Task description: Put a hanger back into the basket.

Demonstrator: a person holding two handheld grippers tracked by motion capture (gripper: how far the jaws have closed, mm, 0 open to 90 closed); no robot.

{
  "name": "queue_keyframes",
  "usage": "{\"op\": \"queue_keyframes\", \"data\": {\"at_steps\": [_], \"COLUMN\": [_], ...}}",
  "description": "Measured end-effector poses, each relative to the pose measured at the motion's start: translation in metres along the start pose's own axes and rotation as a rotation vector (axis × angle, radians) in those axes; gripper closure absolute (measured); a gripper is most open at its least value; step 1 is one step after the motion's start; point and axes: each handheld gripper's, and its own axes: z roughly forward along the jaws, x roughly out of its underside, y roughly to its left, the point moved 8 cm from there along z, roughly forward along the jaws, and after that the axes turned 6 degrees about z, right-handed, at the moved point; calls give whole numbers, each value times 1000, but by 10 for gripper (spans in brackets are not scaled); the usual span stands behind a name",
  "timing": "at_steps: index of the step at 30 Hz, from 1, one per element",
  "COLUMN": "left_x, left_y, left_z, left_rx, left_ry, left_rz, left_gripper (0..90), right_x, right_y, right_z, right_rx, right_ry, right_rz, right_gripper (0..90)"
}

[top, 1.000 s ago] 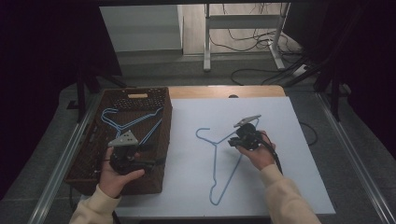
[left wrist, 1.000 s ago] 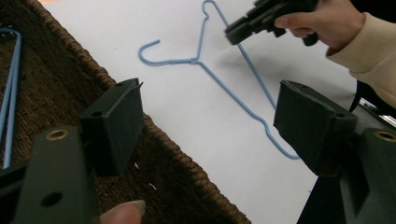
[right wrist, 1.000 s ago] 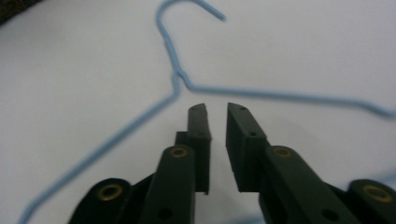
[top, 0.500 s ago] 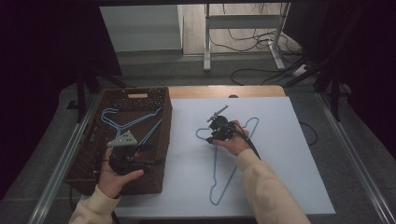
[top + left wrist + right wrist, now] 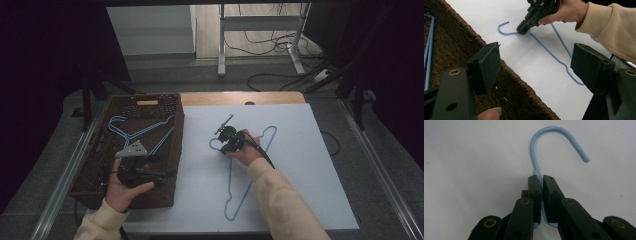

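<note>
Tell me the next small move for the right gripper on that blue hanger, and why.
Probably lift it slightly. The right gripper has just been closing and is clamped on the neck of the blue hanger, which lies flat on the white table.

In the right gripper view, the neck of the blue hanger (image 5: 537, 173) disappears between the two black jaws just below its hook, so we cannot see the wire where the pads meet it, and the shoulders beyond are cut off by the bottom edge. In the left gripper view, the hand (image 5: 566, 10) holding the right gripper (image 5: 524, 29) runs off the top edge, well beyond the wide-standing jaws, and the gripper's tip covers the hanger's neck. To the left of those jaws, the hangers in the basket (image 5: 454, 47) show as a mere sliver of blue wire (image 5: 429, 45) at the edge, so we cannot tell how they lie.
</note>
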Motion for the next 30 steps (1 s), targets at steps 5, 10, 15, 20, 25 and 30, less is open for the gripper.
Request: {"op": "queue_keyframes", "data": {"at_steps": [5, 10, 15, 20, 25, 30], "left_x": [1, 1, -3, -9, -14, -19], "left_y": [0, -1, -8, -16, -23, -30], "left_z": [1, 2, 7, 13, 20, 34], "left_rx": [1, 0, 11, 21, 26, 28], "left_ry": [3, 5, 12, 18, 32, 65], "left_rz": [0, 2, 15, 32, 36, 41], "left_gripper": [244, 245, 244, 244, 246, 249], "right_x": [2, 4, 8, 13, 17, 22], "right_y": [2, 0, -2, -1, 0, -1], "right_z": [-2, -14, -33, -49, -61, -73], "right_rx": [24, 44, 60, 68, 78, 79], "right_ry": [0, -55, -125, -181, -219, -259], "right_rz": [-36, -33, -3, 14, 28, 47], "right_gripper": [860, 862, 862, 861, 861, 861]}}
